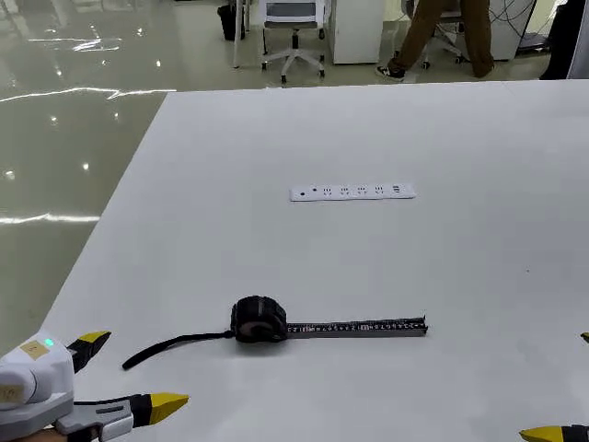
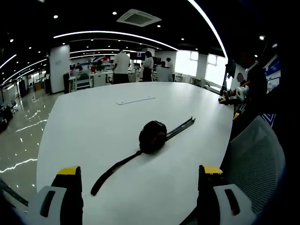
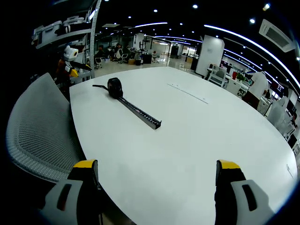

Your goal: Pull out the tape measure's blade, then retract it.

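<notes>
A black tape measure [image 1: 258,320] lies on the white table [image 1: 368,249], its blade [image 1: 359,327] drawn out to the right and its black strap [image 1: 170,347] trailing left. My left gripper [image 1: 131,371] hovers open at the near left corner, short of the strap. In the left gripper view the case [image 2: 153,136] and strap [image 2: 115,168] lie ahead of the open left gripper [image 2: 140,171]. My right gripper [image 1: 563,385] sits open at the near right edge. Its own view has the blade's hook end [image 3: 157,124] ahead of the right gripper [image 3: 157,164], and the case [image 3: 115,87] beyond.
A white power strip [image 1: 352,191] lies flat at mid-table, beyond the tape. A grey mesh chair back [image 3: 37,126] stands by the table's near edge. An office chair [image 1: 293,32] and a person's legs [image 1: 442,37] are on the floor past the far edge.
</notes>
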The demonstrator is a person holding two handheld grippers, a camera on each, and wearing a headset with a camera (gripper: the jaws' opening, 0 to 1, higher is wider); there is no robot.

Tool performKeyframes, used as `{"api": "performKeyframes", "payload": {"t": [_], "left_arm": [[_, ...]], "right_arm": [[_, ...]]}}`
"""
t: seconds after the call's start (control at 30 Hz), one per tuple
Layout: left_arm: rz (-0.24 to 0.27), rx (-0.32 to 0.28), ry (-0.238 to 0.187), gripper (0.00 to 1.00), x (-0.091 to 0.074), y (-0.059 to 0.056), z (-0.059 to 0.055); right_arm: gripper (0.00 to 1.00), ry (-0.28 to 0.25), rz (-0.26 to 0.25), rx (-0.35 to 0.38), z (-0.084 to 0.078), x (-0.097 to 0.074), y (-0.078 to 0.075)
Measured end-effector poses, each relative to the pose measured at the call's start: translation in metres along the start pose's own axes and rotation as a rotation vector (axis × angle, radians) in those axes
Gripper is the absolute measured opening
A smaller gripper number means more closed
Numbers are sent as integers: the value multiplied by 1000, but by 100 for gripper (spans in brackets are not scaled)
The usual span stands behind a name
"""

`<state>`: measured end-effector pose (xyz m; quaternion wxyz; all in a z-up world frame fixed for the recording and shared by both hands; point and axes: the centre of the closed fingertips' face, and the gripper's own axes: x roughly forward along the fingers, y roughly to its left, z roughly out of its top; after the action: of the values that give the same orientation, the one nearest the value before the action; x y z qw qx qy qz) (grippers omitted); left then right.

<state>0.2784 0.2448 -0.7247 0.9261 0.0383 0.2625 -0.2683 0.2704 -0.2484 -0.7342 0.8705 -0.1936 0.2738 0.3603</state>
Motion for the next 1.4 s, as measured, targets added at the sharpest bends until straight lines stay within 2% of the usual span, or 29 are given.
{"api": "performKeyframes", "payload": {"t": [0.37, 0.67, 0.8, 1.0, 1.2, 1.3, 1.33, 1.4], "left_arm": [[5, -1, -12, 100, -2, -1, 4], [10, -6, -2, 100, -1, -2, 0], [18, -30, -15, 100, 2, -1, 8], [33, -13, -7, 100, 18, -7, 21], [54, -13, 6, 100, 40, -19, 26], [70, -37, 0, 100, 51, -23, 28], [89, -65, -6, 100, 56, -24, 29], [106, -79, -4, 100, 64, -22, 28]], "right_arm": [[100, 6, 7, -3, -2, 3, 1], [100, 11, 7, -7, -2, 4, 0], [100, 24, 18, -24, -1, 5, 2], [100, 31, 29, -60, 11, 10, -6], [100, 51, 66, -107, 22, 24, -9], [100, 51, 90, -133, 31, 34, -7], [100, 54, 101, -149, 34, 39, -7], [100, 60, 124, -168, 38, 45, -5]]}}
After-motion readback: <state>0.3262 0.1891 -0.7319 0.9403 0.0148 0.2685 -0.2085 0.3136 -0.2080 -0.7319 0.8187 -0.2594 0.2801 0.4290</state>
